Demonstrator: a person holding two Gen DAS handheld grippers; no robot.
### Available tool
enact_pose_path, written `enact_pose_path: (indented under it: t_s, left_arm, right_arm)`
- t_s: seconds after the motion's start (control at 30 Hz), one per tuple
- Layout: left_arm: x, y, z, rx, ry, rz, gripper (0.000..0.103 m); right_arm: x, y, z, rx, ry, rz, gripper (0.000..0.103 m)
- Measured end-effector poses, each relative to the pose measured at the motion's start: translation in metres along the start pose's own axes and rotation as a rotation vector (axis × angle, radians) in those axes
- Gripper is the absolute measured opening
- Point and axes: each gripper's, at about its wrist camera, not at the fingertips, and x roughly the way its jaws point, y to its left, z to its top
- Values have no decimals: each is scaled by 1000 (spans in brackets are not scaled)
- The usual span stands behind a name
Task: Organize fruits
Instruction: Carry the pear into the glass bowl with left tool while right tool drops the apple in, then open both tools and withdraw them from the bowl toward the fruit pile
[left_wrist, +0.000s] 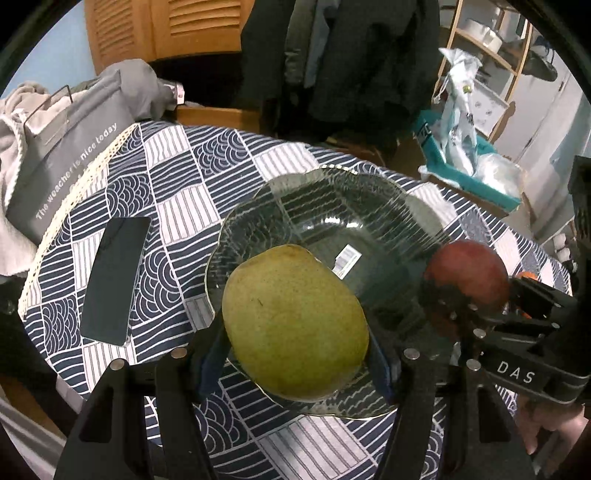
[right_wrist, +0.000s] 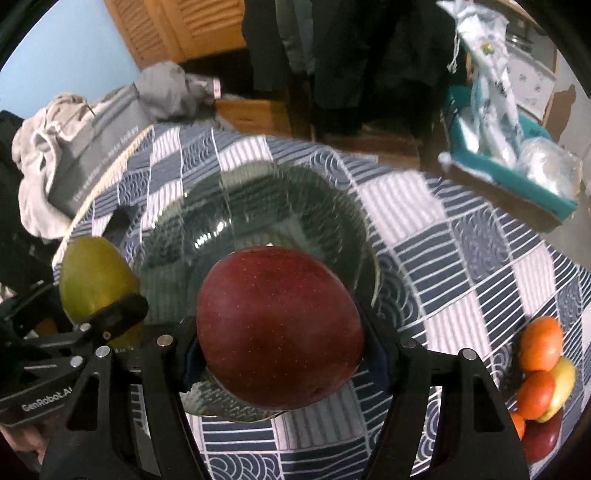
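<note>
My left gripper (left_wrist: 295, 354) is shut on a green pear (left_wrist: 295, 325) and holds it over the near rim of a clear glass bowl (left_wrist: 332, 206). My right gripper (right_wrist: 284, 354) is shut on a red apple (right_wrist: 280, 332) over the near edge of the same bowl (right_wrist: 258, 206). In the left wrist view the right gripper (left_wrist: 476, 314) with its apple (left_wrist: 469, 273) is at the bowl's right. In the right wrist view the left gripper (right_wrist: 103, 325) with the pear (right_wrist: 92, 277) is at the bowl's left. The bowl holds only a label sticker (left_wrist: 347, 260).
A pile of oranges, a yellow fruit and a red fruit (right_wrist: 543, 373) lies on the checked tablecloth (right_wrist: 461, 266) at the right. A dark phone (left_wrist: 114, 280) lies left of the bowl. A grey bag (left_wrist: 66, 158) and clothes are at the far left, a teal box (left_wrist: 480, 173) beyond the table.
</note>
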Motion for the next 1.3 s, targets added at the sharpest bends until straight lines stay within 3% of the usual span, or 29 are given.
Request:
enact_pose_path:
  t_s: [0.43, 0.87, 0.97, 1.07, 1.2, 1.3]
  left_arm:
    - [14, -5, -10, 26, 63, -14, 67]
    - [31, -9, -18, 14, 157, -31, 67]
    - [37, -6, -21, 6, 180, -26, 68]
    - [33, -5, -21, 4, 156, -27, 68]
    - [20, -8, -16, 29, 101, -6, 80]
    - [15, -8, -13, 36, 91, -7, 82]
  right_arm:
    - [14, 4, -10, -53, 95, -41, 70]
    - [10, 2, -16, -64, 91, -84, 72]
    - [8, -1, -14, -42, 89, -58, 72]
    - [7, -5, -13, -15, 88, -13, 68]
    - [8, -2, -13, -21, 89, -7, 66]
    - [12, -2, -17, -30, 93, -11, 65]
